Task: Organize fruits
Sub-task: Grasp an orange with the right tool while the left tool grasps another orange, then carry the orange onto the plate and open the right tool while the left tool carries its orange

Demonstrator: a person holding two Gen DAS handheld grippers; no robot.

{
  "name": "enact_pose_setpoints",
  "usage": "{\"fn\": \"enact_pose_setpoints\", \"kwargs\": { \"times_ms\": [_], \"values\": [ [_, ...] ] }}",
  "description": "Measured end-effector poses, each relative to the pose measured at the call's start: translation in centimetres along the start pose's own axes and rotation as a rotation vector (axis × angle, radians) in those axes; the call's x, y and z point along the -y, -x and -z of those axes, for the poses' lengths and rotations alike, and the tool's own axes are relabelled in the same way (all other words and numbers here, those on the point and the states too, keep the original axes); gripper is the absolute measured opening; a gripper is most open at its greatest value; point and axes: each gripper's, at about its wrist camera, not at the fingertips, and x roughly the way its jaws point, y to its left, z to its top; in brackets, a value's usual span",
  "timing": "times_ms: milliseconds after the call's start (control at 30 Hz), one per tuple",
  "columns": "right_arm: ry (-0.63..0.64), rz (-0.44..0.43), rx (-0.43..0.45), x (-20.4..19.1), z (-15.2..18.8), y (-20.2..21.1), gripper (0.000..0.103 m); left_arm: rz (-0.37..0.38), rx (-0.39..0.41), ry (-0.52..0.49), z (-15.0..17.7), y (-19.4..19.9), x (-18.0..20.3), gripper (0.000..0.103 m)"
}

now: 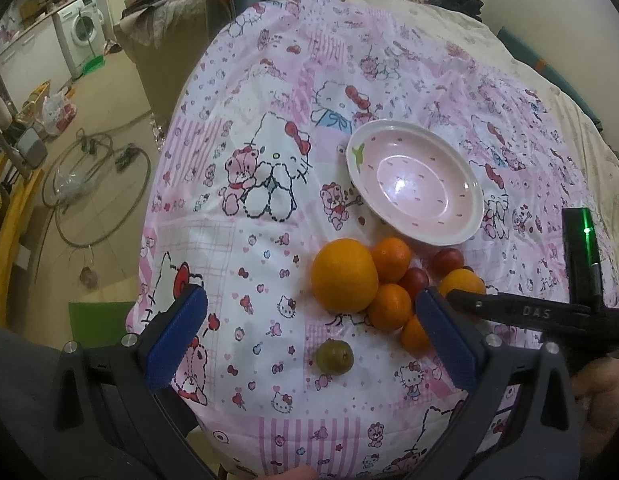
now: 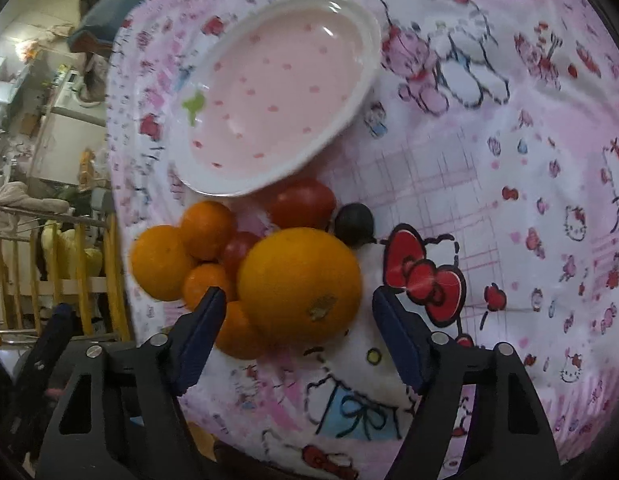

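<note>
The right gripper [image 2: 295, 332] is the nearer tool to the fruit pile. Its jaws stand part-way apart, and the large orange [image 2: 299, 286] sits in the gap between the 2 blue pads [image 2: 397, 344]. A visible margin remains on each side, so the pads do not yet press on the fruit. No firm grip is judged to exist.

From this gripper, the large orange lies straight ahead along the finger line. It rests on the patterned cloth [image 2: 509, 184]. The fruit is near-round, so no long axis constrains the approach. Its stem scar faces the camera.

The pink bowl [image 2: 365, 80] lies beyond the pile, further along the same line and slightly to the left. It is empty. Smaller oranges [image 2: 207, 230], 2 red fruits [image 2: 303, 202] and 1 dark fruit [image 2: 353, 222] crowd against the large orange on its far and left sides.

The left gripper [image 1: 311, 332] hangs above the cloth with its jaws wide and nothing between them except a small green fruit [image 1: 334, 356] lying below, untouched. The pile lies to its upper right.

Judgement: the coming move calls for closing on the large orange, then carrying it forward to the bowl. A neighbouring fruit may roll.
</note>
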Motion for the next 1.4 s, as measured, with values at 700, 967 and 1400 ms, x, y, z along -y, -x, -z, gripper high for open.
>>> {"fn": "enact_pose_setpoints", "kwargs": {
  "times_ms": [700,967,1400],
  "values": [
    [0.019,-0.082,0.153,2.0,1.6,6.3,0.062,0.041,-0.304,0.076,-2.5,-7.5,1.1,0.087],
    [-0.029,-0.067,0.172,3.5,1.2,6.8,0.062,0.036,-0.377,0.106,-2.4,-10.4,2.1,0.057],
    [-0.018,-0.037,0.176,3.1,0.9,6.7,0.062,0.023,-0.328,0.061,-2.2,-10.4,2.9,0.05]
  ]
}}
